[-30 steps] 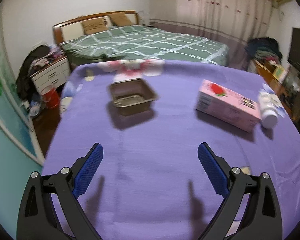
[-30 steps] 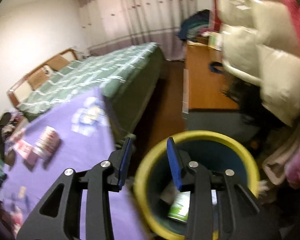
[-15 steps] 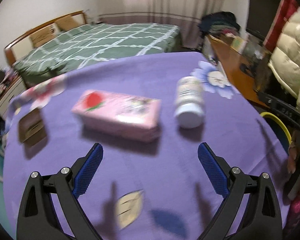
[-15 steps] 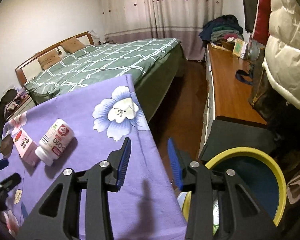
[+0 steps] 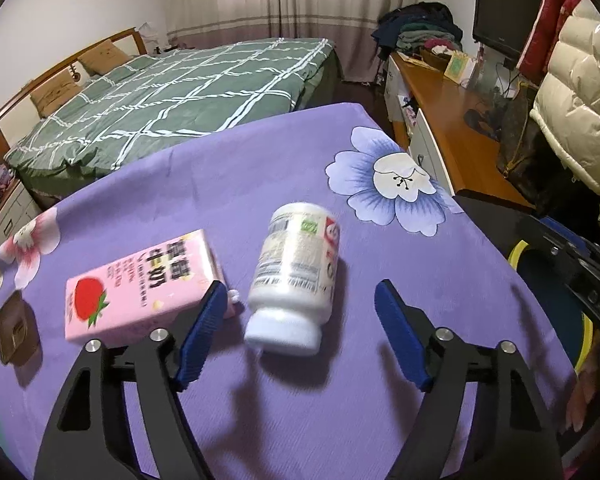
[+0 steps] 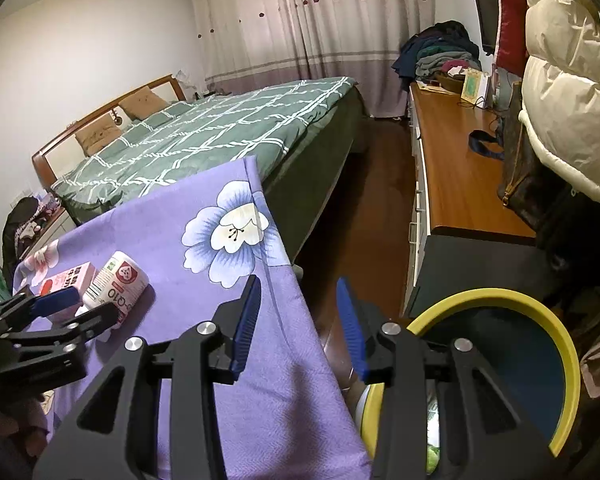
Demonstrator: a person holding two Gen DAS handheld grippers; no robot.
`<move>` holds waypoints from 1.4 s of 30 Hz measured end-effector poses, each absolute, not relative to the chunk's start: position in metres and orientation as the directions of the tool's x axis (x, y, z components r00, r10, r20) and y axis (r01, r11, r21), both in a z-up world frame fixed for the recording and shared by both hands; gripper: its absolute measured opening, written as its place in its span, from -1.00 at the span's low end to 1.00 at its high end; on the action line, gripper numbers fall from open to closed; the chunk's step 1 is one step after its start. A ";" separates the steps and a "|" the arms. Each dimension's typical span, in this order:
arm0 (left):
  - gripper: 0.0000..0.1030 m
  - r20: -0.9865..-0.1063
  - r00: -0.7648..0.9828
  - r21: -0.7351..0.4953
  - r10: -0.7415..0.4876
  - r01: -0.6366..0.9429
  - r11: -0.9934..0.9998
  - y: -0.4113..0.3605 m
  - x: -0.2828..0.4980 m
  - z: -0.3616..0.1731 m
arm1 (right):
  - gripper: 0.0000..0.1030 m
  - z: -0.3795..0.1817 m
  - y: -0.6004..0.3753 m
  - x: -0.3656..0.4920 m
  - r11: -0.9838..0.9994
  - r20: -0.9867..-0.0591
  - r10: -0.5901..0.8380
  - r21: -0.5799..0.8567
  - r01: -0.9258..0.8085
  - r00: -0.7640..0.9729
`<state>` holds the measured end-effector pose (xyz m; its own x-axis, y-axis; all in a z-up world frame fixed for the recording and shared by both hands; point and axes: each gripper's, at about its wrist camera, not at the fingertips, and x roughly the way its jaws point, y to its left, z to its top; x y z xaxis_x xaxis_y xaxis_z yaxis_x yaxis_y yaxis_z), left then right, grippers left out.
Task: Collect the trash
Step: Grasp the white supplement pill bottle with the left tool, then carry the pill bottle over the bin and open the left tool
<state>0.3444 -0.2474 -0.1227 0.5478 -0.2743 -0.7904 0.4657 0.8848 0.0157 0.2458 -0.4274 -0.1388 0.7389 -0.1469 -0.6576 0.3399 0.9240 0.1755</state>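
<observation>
A white plastic bottle (image 5: 294,268) lies on its side on the purple flowered tablecloth (image 5: 260,160), cap towards me. My left gripper (image 5: 300,336) hovers over it, jaws closing, with the bottle's cap end between the blue pads and not touched. A pink strawberry milk carton (image 5: 140,280) lies just left of the bottle. In the right wrist view the bottle (image 6: 118,284), the carton (image 6: 66,278) and the left gripper (image 6: 82,308) show at far left. My right gripper (image 6: 300,320) stands open and empty over the table's right edge, beside a yellow-rimmed blue bin (image 6: 556,360).
A brown plastic tray (image 5: 14,328) sits at the table's left edge. The bin (image 5: 516,248) stands on the floor below the table's right side, with trash inside. A green checked bed (image 5: 180,88) lies beyond the table, and a wooden desk (image 6: 460,168) lines the right wall.
The left gripper has swept right across the table, from the brown tray to the carton and bottle, and its jaws have narrowed. The right gripper came away from over the bin to the table edge.
</observation>
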 end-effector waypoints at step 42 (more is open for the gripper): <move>-0.07 -0.782 0.448 -0.008 -0.433 0.688 0.725 -0.309 0.221 -0.078 | -0.18 -0.130 -0.496 0.129 0.868 -0.647 -0.214 0.219 0.446 0.732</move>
<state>0.2208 -0.3091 -0.0776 0.4480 -0.4332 -0.7821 0.6882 0.7255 -0.0076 0.1292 -0.4958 -0.1304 0.7321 -0.2135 -0.6469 0.4463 0.8677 0.2187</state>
